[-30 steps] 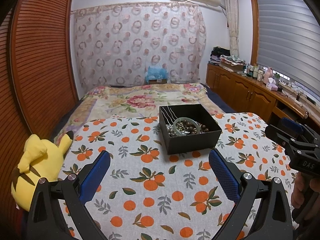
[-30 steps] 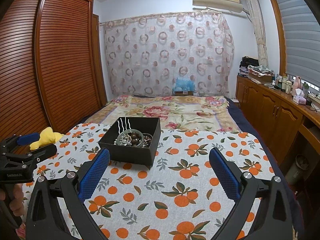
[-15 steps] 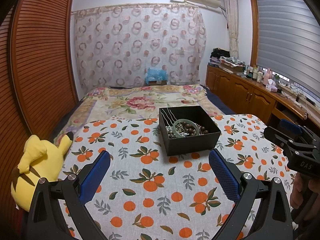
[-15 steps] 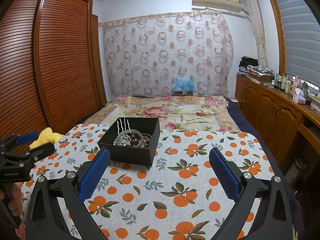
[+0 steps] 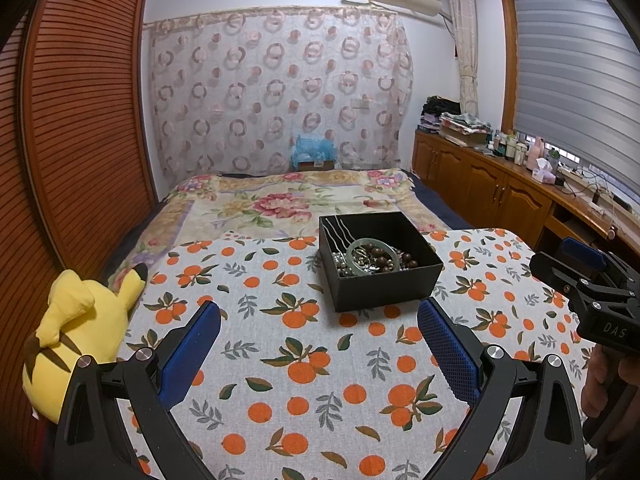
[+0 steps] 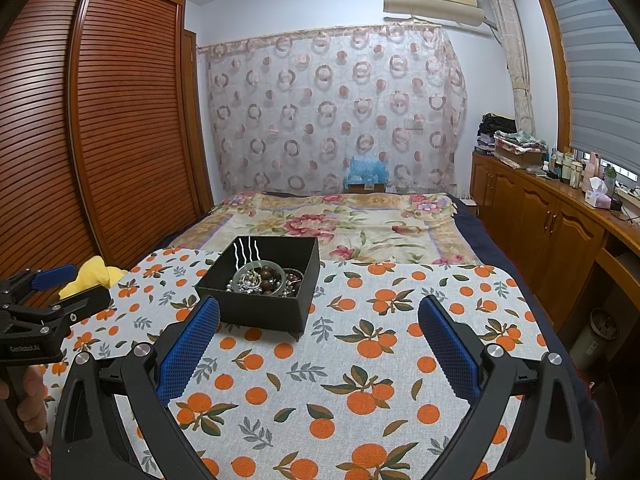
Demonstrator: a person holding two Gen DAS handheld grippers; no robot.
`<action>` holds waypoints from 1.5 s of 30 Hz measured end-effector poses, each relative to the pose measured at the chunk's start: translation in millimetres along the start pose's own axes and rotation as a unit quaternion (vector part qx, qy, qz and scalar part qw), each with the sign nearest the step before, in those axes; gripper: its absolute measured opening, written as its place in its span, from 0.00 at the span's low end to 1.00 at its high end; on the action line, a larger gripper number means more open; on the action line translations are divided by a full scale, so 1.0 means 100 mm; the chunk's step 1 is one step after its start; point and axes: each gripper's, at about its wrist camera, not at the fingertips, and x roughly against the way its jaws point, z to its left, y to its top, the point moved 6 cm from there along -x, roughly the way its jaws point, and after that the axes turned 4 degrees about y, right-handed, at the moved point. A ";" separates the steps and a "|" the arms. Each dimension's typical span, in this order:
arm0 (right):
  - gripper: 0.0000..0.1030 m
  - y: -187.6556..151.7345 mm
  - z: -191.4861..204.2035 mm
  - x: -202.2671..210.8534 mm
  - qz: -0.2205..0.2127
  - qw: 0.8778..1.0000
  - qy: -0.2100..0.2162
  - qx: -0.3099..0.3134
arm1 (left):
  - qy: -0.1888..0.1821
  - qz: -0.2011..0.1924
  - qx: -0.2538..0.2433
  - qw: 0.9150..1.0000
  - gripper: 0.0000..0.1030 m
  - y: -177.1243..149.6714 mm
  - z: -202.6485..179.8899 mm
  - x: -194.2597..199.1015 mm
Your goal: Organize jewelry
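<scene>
Your left hand-held gripper is spread wide, nothing between its blue pads, low over the surface with the orange-print cloth. Your right hand-held gripper is spread just as wide and empty too. The black box sits on the cloth ahead of both, nearer the far edge; from the right view it lies just past the left pad. Inside it, a green bangle rests on a heap of beads, and wavy hairpins lean on the back wall. A yellow plush lies off the surface's left edge.
</scene>
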 end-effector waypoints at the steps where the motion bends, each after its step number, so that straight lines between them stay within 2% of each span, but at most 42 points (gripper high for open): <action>1: 0.97 0.00 0.00 0.00 0.001 1.000 0.000 0.000 | 0.000 0.000 0.000 1.000 0.92 0.00 0.00 0.00; 45: 0.97 0.01 -0.05 0.01 -0.002 1.000 -0.002 -0.001 | 0.001 0.004 0.002 1.000 0.92 -0.02 0.04 -0.01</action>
